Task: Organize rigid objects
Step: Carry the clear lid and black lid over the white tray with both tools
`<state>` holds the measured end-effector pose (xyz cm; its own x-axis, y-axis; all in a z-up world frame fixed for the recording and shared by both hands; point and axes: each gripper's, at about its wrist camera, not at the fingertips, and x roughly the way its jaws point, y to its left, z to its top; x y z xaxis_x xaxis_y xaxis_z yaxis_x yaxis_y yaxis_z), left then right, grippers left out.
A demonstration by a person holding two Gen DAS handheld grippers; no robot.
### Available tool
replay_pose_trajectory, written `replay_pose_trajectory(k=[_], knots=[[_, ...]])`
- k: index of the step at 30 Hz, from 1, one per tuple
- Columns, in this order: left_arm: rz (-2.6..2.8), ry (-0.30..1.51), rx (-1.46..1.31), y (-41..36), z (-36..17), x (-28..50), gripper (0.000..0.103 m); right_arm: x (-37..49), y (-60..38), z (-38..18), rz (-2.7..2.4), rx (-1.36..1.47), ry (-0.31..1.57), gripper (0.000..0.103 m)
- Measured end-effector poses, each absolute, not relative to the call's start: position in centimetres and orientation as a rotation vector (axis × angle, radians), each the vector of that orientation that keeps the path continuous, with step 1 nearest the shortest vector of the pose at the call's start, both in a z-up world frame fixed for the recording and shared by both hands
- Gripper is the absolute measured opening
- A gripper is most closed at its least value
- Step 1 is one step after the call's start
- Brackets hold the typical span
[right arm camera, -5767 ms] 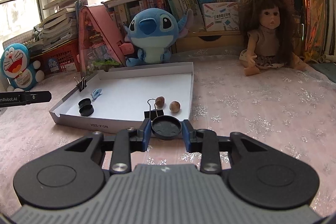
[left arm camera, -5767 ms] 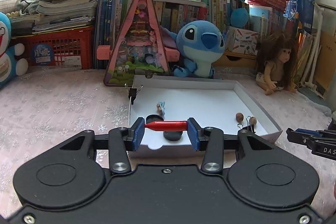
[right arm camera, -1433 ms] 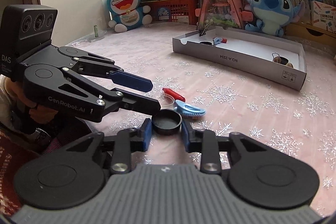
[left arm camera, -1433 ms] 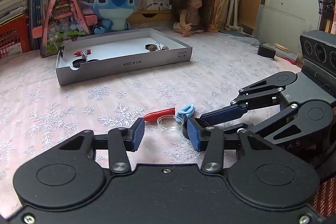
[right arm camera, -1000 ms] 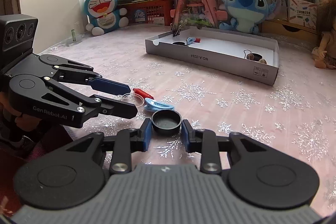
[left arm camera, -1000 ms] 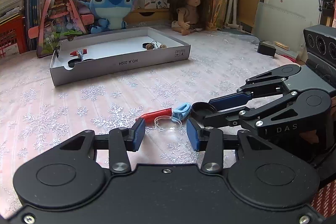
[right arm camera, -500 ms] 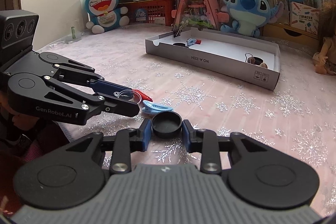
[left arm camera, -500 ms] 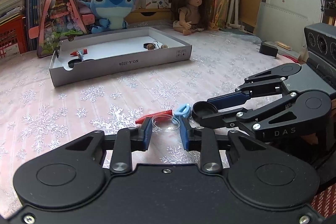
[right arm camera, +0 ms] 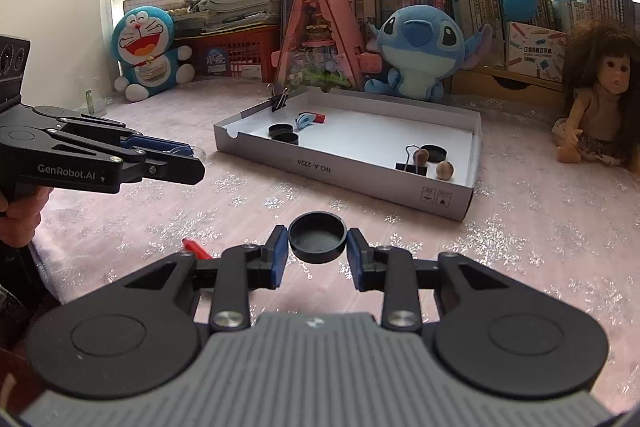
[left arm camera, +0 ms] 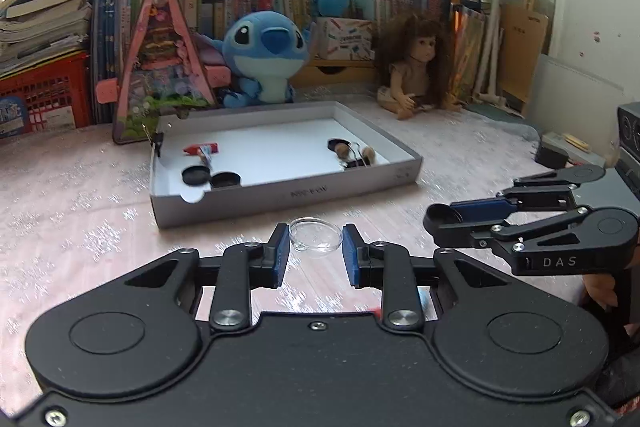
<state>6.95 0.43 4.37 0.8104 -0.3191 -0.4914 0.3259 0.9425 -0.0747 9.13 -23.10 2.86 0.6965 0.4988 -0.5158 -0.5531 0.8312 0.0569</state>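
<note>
Closest to me, the left gripper (left arm camera: pixel 315 247) pinches a clear round plastic dish (left arm camera: pixel 316 237) between its blue pads, closed only as far as the dish's width and lifted clear of the pink snowflake-patterned cloth (left arm camera: pixel 80 211). Just beside it, the right gripper (right arm camera: pixel 318 251) grips a shallow black round cap (right arm camera: pixel 317 237) the same way, hollow side up, above the cloth. A red pointed piece (right arm camera: pixel 195 247) lies on the cloth under the right gripper's left finger. Farther on sits the low white cardboard tray (right arm camera: pixel 344 174): two black caps (right arm camera: pixel 284 133), a blue clip (right arm camera: pixel 305 119) and a red piece at one end, a black binder clip (right arm camera: pixel 412 163), two brown nuts (right arm camera: pixel 444 170) and another cap at the other. Behind it stand a blue plush alien (right arm camera: pixel 416 51) and a brown-haired doll (right arm camera: pixel 600 95).
</note>
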Motion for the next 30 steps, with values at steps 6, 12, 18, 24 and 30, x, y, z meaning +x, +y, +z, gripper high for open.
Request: replay_pose_trajectory(k=[6, 12, 18, 24, 30], knots=[[-0.31, 0.526, -0.038, 0.9, 4.9, 9.6, 0.026, 11.0, -22.4, 3.2, 0.556, -0.086, 0.553, 0.037], [-0.296, 0.541, -0.076, 0.5, 5.1, 13.3, 0.026, 13.4, -21.5, 3.2, 0.526, -0.061, 0.572, 0.037], [-0.272, 0.554, -0.118, 0.1, 4.9, 17.5, 0.026, 16.3, -20.4, 3.8, 0.503, -0.042, 0.549, 0.037], [-0.227, 0.588, -0.125, -0.3, 3.3, 20.8, 0.026, 19.4, -19.5, 3.2, 0.461, -0.048, 0.561, 0.037], [-0.211, 0.613, -0.138, -0.4, 1.7, 22.7, 0.026, 21.6, -19.5, 2.3, 0.445, -0.012, 0.598, 0.037]])
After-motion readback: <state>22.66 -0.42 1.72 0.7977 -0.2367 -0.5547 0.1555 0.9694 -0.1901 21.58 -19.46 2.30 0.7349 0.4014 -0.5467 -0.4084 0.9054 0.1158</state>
